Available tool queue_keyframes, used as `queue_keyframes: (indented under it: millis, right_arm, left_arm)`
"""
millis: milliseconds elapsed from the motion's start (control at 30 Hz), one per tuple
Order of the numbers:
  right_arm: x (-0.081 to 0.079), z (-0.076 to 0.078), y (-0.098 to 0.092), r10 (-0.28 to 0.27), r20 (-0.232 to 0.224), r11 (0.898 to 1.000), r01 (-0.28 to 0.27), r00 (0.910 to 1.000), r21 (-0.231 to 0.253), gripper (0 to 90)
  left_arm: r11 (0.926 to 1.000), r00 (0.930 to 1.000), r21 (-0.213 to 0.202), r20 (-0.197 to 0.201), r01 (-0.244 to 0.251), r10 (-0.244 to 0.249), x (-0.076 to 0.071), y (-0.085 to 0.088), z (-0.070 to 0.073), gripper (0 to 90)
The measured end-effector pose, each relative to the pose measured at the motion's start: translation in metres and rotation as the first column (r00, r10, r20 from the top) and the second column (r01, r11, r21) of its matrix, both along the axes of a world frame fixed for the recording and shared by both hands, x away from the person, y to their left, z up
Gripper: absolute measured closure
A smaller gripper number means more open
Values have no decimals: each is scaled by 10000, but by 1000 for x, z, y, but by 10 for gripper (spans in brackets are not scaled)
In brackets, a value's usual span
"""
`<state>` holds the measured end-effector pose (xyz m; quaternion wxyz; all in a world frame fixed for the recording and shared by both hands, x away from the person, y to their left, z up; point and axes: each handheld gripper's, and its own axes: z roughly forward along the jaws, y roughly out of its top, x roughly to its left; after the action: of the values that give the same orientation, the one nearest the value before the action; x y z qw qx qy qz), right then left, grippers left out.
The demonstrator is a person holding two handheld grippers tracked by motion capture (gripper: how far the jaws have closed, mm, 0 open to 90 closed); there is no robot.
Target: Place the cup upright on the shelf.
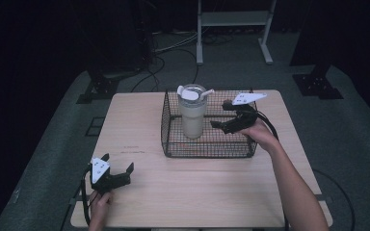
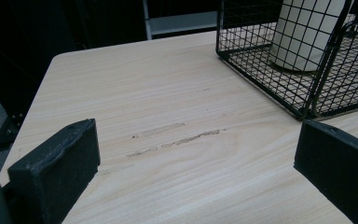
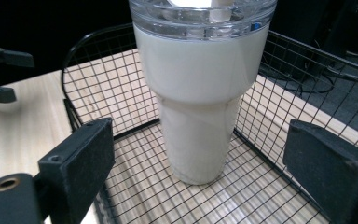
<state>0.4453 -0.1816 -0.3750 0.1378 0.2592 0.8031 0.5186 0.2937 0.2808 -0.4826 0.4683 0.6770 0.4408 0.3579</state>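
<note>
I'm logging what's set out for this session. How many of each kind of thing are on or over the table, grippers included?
Tumblers: 1, the white tumbler with a clear lid, standing in the basket.
Wire baskets: 1, the black wire basket.
Grippers: 2, the left gripper and the right gripper, both open.
Total: 4.

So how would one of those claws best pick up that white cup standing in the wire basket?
Probably by the narrower lower body of the tumbler, coming in level from the side where the right gripper already faces it, jaws open on either side. The cup stands upright, its straight lower part is slimmer than the wide top, and the clear lid gives a lip above. The basket walls limit other approaches.
</note>
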Motion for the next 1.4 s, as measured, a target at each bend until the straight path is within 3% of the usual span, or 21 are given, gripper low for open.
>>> queue_keyframes:
  millis: [567, 967, 1400]
  right_arm:
    - [-27, 13, -15, 118, -102, 9986, -123, 9999, -509, 83]
    - [-47, 14, -28, 84, 14, 9998, -84, 10000, -185, 83]
    - [-66, 2, -44, -7, 12, 10000, 7, 10000, -81, 83]
  left_arm:
    - [10000, 10000, 61, 0, 50, -50, 0, 0, 0, 0]
    - [10000, 10000, 59, 5, 54, -54, -1, 0, 0, 0]
    - [10000, 10000, 59, -18, 38, -38, 0, -1, 0, 0]
